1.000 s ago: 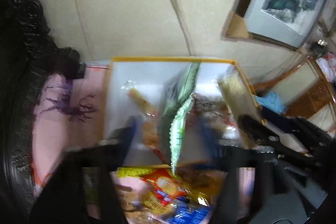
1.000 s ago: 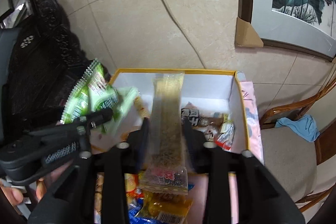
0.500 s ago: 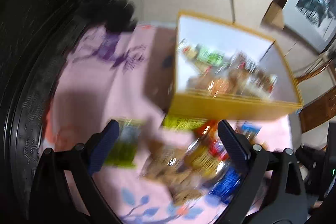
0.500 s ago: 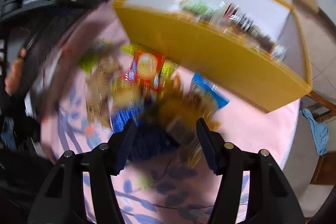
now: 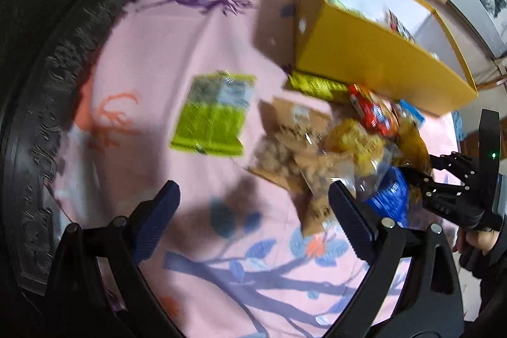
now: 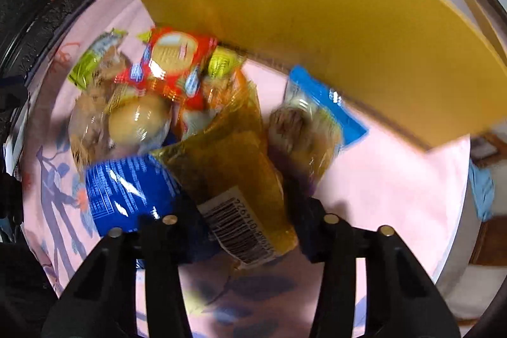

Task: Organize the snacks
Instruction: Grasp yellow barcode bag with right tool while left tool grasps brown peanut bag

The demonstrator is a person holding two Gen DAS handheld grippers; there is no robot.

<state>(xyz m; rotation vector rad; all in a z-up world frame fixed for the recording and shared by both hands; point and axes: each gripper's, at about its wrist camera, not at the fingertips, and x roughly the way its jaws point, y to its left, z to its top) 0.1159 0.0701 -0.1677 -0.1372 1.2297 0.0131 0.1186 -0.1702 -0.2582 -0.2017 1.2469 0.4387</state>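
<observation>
Bare pink tablecloth (image 5: 196,30) lies open along the table's left edge. The yellow box (image 5: 374,59) blocks the far edge; the snack heap (image 6: 196,116) crowds its front wall, apparently touching.

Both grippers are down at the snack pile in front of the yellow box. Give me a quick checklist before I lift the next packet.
1. Left gripper open, nothing between its fingers: ok.
2. Right gripper closing, amber packet between its fingers: ok.
3. Firm grip on it: cannot tell.
4. Blue packet tucked under the amber packet, may drag: not ok.
5. Yellow box open on top: ok.
6. Green packet lying apart, free to grasp: ok.
</observation>
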